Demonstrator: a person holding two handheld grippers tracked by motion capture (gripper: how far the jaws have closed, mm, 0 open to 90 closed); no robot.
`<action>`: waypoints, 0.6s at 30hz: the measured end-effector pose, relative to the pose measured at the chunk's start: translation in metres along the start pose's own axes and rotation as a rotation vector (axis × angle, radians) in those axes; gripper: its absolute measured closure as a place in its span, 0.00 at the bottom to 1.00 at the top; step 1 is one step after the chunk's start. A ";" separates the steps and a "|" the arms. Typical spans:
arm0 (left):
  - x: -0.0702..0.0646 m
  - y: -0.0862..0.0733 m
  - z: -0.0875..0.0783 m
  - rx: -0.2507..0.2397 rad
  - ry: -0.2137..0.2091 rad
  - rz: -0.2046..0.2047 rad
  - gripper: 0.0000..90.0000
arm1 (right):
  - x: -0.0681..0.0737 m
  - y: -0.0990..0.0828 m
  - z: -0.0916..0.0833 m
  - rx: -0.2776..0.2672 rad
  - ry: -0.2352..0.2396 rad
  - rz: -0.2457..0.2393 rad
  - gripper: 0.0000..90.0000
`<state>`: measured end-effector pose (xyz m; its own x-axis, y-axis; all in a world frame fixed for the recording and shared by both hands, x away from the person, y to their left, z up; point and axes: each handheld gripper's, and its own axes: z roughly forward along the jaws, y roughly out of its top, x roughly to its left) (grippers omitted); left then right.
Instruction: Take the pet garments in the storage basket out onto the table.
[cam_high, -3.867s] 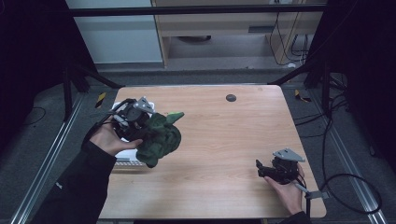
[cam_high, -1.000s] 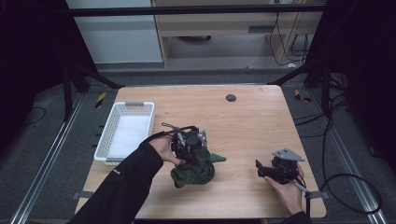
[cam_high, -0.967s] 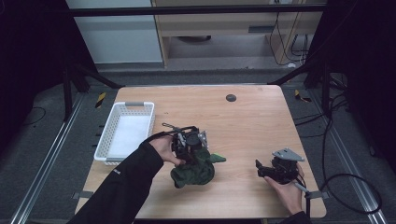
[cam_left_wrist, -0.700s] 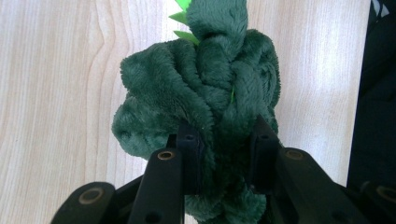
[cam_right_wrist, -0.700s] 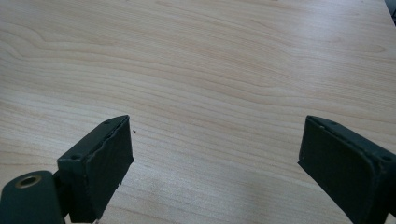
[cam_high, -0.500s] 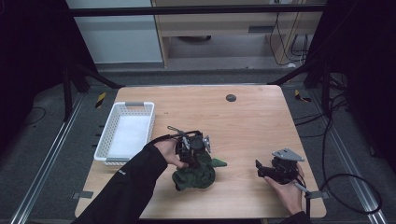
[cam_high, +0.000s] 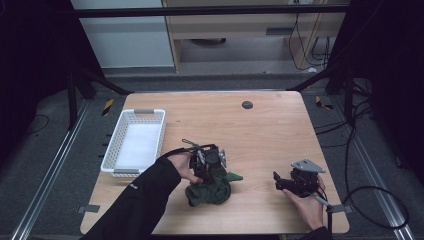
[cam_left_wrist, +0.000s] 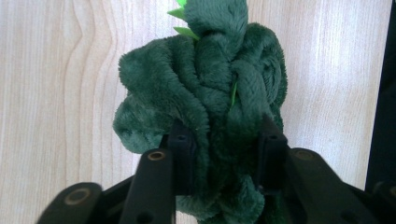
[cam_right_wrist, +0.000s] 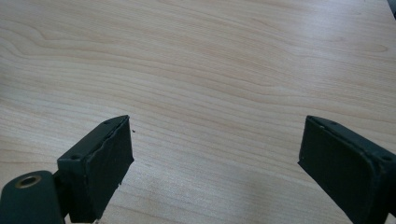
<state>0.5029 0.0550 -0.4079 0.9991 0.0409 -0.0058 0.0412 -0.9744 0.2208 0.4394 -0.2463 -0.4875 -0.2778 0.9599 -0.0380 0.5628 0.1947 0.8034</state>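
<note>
Bare table (cam_high: 260, 125) surrounds the left gripper (cam_left_wrist: 224, 154) pinching a green plush (cam_left_wrist: 205, 102); right gripper (cam_right_wrist: 215, 154) gapes near the front edge.

- No readable text, label, brand, number or sign shows anywhere in these views.

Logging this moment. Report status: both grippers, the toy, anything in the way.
Left gripper shut on green plush toy, on the table. Right gripper open, empty. White basket clear to the left.
</note>
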 end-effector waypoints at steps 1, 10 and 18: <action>0.000 0.000 0.001 -0.003 0.003 -0.003 0.68 | 0.000 0.000 0.000 0.000 0.000 -0.001 0.11; -0.001 -0.001 0.001 -0.001 0.008 -0.010 0.57 | 0.000 0.000 0.000 0.004 0.000 -0.001 0.11; -0.003 -0.005 -0.010 -0.045 0.041 -0.016 0.43 | 0.000 0.000 0.000 0.005 0.000 -0.002 0.10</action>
<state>0.5000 0.0623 -0.3988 0.9974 0.0661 0.0300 0.0559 -0.9628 0.2645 0.4395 -0.2462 -0.4879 -0.2785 0.9596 -0.0395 0.5661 0.1973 0.8004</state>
